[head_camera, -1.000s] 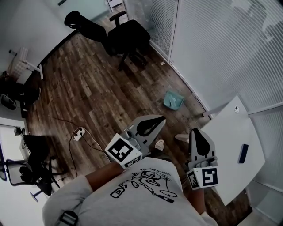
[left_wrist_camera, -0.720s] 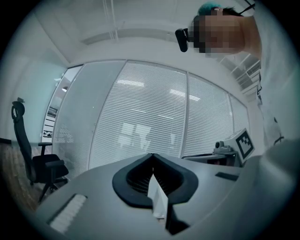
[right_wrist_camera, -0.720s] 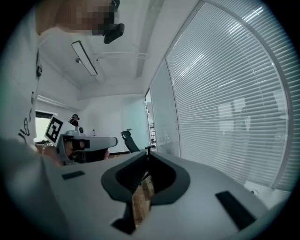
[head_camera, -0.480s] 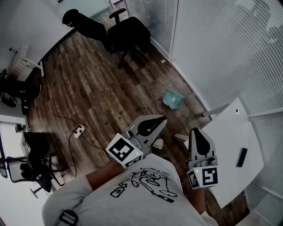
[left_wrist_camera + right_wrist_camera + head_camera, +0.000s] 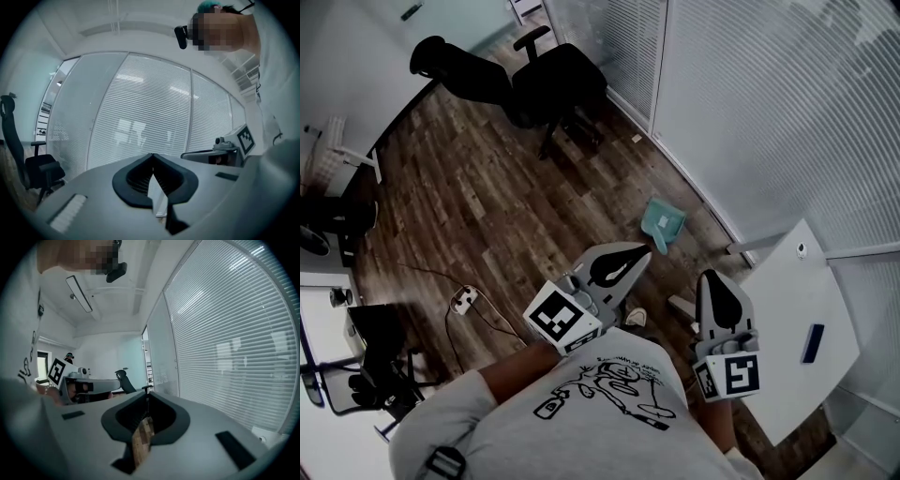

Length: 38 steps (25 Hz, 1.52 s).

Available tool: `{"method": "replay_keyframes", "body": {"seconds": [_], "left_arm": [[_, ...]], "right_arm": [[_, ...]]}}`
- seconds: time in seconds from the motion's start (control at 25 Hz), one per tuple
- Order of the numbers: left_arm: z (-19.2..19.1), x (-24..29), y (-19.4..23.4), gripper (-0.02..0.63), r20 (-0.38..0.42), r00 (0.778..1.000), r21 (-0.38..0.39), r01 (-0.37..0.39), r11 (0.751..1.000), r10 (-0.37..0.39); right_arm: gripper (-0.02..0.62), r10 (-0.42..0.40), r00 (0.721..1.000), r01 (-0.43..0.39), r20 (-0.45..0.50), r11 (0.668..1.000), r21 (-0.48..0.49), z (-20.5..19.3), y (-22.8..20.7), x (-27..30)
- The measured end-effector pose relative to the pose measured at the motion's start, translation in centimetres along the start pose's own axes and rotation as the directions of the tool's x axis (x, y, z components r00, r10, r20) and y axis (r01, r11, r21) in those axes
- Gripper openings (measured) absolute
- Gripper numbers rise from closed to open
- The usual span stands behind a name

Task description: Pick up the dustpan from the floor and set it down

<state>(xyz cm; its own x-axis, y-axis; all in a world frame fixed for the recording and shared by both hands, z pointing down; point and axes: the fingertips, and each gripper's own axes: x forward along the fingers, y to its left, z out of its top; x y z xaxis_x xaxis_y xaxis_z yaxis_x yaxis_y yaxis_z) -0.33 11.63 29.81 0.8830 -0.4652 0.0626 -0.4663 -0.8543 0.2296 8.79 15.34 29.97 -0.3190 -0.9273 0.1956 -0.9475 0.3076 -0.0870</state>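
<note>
A teal dustpan lies on the wood floor close to the wall of blinds, seen only in the head view. My left gripper is held level at waist height, its tip a little short of the dustpan and to its left. Its jaws meet at the tips, with nothing between them. My right gripper is held beside it on the right, also shut and empty. Neither gripper view shows the dustpan; both look at the blinds.
Two black office chairs stand at the far end of the floor. A white table with a small dark object stands on the right, near the right gripper. A power strip and its cable lie at the left. The person's shoe shows below the grippers.
The person has moved forward across the floor. In the head view the dustpan now lies closer to the gripper tips, and the chairs have shifted left. Both grippers stayed shut.
</note>
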Motion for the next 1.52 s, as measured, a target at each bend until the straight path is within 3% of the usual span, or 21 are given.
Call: {"method": "replay_keyframes", "body": {"seconds": [0.36,0.68,1.04,1.52], "left_arm": [[2.7,3.0,10.2,0.002,0.005,1.000,-0.004,0.018,1.000,-0.018],[4.1,5.2,15.2,0.002,0.009,0.999,-0.008,0.048,0.999,-0.048],[4.6,7.8,16.0,0.002,0.009,0.999,-0.011,0.046,0.999,-0.046],[4.0,9.9,13.9,0.002,0.011,1.000,-0.036,0.020,0.999,-0.019]], "right_arm": [[0.014,-0.008,1.000,0.008,0.005,1.000,-0.006,2.6,-0.6,10.6],[0.014,-0.036,0.999,0.036,0.004,0.999,-0.020,4.2,-1.5,15.7],[0.014,-0.037,0.999,0.037,-0.003,0.999,-0.019,4.6,-3.9,16.8],[0.014,-0.012,0.999,0.011,-0.035,0.999,-0.036,4.3,-6.7,15.3]]}}
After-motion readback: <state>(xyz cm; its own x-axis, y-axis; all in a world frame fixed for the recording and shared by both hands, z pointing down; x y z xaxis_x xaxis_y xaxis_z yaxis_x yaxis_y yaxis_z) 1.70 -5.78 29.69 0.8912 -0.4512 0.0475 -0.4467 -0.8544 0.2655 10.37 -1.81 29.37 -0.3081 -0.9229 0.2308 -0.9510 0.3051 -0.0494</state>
